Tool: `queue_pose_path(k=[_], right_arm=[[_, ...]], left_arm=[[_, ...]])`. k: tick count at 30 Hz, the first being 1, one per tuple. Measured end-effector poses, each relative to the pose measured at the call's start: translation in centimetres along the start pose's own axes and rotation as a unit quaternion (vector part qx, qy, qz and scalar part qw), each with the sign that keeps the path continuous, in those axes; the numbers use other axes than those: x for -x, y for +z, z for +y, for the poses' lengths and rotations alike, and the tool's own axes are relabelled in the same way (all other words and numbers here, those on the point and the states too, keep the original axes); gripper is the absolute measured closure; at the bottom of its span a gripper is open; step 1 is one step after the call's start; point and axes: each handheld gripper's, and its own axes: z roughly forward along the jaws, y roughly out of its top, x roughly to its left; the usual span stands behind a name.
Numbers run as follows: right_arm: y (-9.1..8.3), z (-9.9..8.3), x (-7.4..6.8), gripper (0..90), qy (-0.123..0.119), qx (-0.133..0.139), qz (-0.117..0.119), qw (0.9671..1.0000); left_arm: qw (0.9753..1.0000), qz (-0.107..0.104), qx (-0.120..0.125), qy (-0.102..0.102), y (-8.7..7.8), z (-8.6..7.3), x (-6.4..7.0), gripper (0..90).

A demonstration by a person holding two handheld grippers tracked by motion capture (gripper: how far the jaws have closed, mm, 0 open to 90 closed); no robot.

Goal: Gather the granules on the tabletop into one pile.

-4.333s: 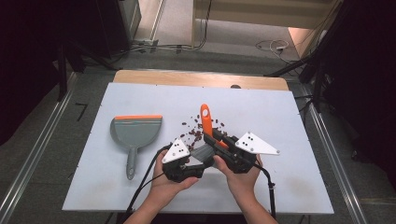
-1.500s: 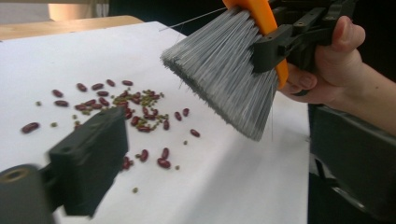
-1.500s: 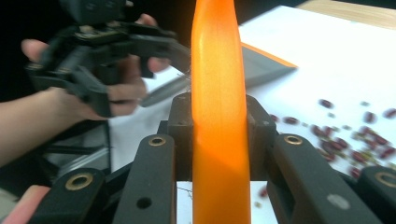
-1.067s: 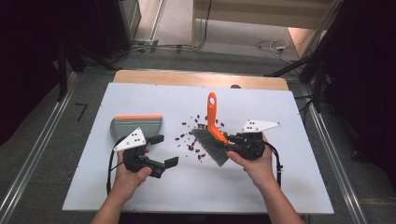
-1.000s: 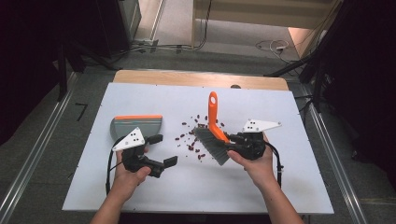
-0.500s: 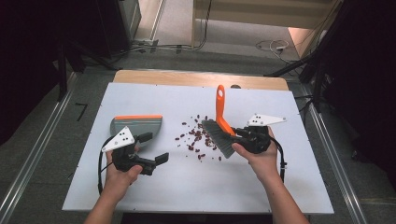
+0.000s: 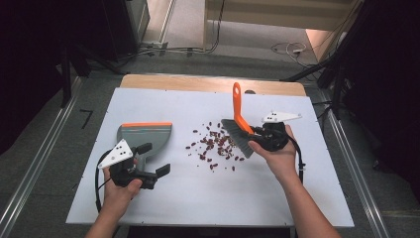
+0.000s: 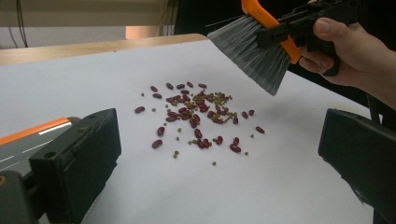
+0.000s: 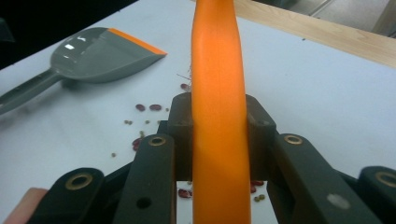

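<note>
1. The right gripper (image 7: 256,133) has its jaws clamped on the orange handle of a brush (image 7: 237,130); in the right gripper view the handle (image 9: 218,112) runs straight up between the two jaws.
2. The brush's grey bristles (image 8: 252,49) hang tilted in the air above the right edge of the scattered beans, not touching the table.
3. The left gripper (image 7: 157,161) has its jaws spread wide with nothing between them; in the left gripper view the two black jaws stand well apart at the bottom corners.
4. It sits at the handle end of the grey dustpan (image 7: 143,136), one jaw over the handle; whether it touches cannot be told.
5. The dustpan lies flat on the left part of the white table (image 7: 198,198), its orange-edged lip pointing away from the person.
6. The beans (image 7: 215,148), dark red with small green ones mixed in (image 8: 196,116), lie loosely spread between dustpan and brush.
</note>
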Motion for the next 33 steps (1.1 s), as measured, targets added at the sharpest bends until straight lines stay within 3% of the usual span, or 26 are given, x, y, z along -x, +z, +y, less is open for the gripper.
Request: queue_pose_path(k=[11,15,21,29,33], right_arm=[[2.1,1.6,2.1,68.8,0.000,-0.024,-0.041,0.9989],[2.5,2.4,2.8,68.8,-0.003,-0.030,-0.058,0.9979],[3.2,3.3,4.3,68.8,0.011,-0.032,-0.062,0.9975],[5.2,4.4,5.1,68.8,-0.016,-0.060,-0.105,0.9925],[6.0,4.8,5.5,68.7,-0.012,-0.066,-0.107,0.9920]], left_arm=[[0.9999,0.012,0.003,-0.009,-1.0,-0.8,-0.8,0.0],[0.9999,0.010,0.003,-0.001,-1.1,-1.0,-0.9,0.0],[1.0000,0.006,0.006,-0.001,-1.2,-1.3,-1.2,0.0],[0.9999,0.015,-0.004,0.007,-1.1,-1.6,-1.3,0.0],[0.9999,0.014,-0.001,0.004,-1.2,-1.7,-1.4,0.0]])
